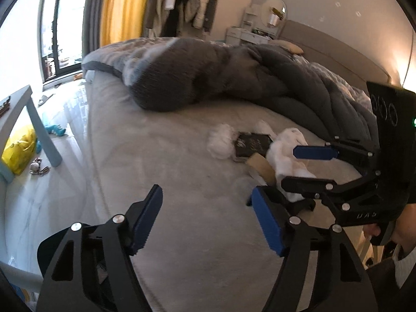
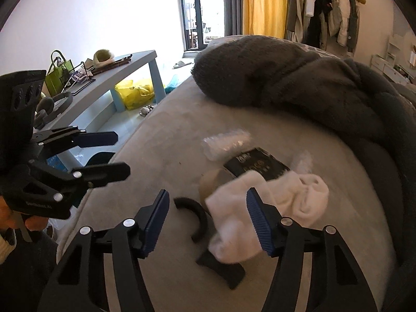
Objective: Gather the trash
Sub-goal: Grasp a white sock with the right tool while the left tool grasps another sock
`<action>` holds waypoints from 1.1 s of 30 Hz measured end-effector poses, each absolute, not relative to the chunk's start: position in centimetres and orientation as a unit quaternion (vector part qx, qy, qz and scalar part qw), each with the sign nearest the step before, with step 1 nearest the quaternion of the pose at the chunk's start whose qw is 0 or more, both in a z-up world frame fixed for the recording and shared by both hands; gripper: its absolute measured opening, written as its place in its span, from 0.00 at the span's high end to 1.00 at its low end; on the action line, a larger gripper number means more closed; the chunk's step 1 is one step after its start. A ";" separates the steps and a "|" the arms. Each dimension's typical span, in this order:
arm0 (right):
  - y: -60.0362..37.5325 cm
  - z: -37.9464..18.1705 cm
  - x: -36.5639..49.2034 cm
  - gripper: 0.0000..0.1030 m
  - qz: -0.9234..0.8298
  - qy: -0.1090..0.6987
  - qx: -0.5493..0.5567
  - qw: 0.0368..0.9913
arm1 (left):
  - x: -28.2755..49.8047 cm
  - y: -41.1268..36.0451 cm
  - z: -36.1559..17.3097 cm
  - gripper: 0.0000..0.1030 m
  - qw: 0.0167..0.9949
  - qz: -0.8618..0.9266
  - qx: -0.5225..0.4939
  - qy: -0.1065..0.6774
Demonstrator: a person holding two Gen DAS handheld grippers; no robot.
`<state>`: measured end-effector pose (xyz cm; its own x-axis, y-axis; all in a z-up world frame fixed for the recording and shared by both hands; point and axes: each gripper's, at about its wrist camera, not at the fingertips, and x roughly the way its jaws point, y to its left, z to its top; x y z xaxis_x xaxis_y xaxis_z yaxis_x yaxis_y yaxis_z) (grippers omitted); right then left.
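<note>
Grey bed (image 2: 161, 135) holds a trash pile; approach step, left gripper (image 1: 205, 217) and right gripper (image 2: 208, 221) both agape, empty; next, close on white cloth (image 2: 286, 195).

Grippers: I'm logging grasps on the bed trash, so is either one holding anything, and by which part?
Nothing is held. The left gripper is open over bare bedsheet; the right gripper is open, straddling the white sock without pinching it.
</note>
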<state>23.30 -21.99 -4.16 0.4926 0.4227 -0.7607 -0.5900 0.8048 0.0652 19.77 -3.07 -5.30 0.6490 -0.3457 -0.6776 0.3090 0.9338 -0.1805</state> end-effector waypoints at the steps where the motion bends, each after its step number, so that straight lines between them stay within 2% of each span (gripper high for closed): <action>1: -22.2 -4.2 23.3 0.41 0.294 0.409 -0.102 0.858 | 19.9 -3.5 -5.5 0.29 0.905 -0.186 -0.023 0.381; 10: -24.4 -6.2 23.8 0.50 0.278 0.434 -0.113 0.850 | 20.5 -6.9 -6.9 0.36 0.890 -0.213 -0.005 0.403; 16: -25.5 -7.1 24.1 0.61 0.268 0.447 -0.109 0.847 | 21.1 -8.8 -8.2 0.42 0.881 -0.217 0.009 0.420; 24: -26.8 -7.1 24.3 0.80 0.259 0.453 -0.092 0.848 | 21.8 -9.7 -9.2 0.53 0.874 -0.218 0.007 0.434; 31: -28.4 -5.7 24.0 0.85 0.270 0.438 -0.043 0.856 | 22.3 -10.4 -9.4 0.58 0.872 -0.224 0.000 0.434; 33: -28.7 -5.3 23.8 0.85 0.274 0.434 -0.033 0.858 | 22.4 -10.6 -9.4 0.63 0.872 -0.226 -0.001 0.435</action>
<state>23.81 -28.73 -5.29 0.4742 0.4405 -0.7623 -0.4983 0.8481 0.1801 22.36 -10.61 -9.36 0.5206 -0.3944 -0.7573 0.3924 0.8982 -0.1980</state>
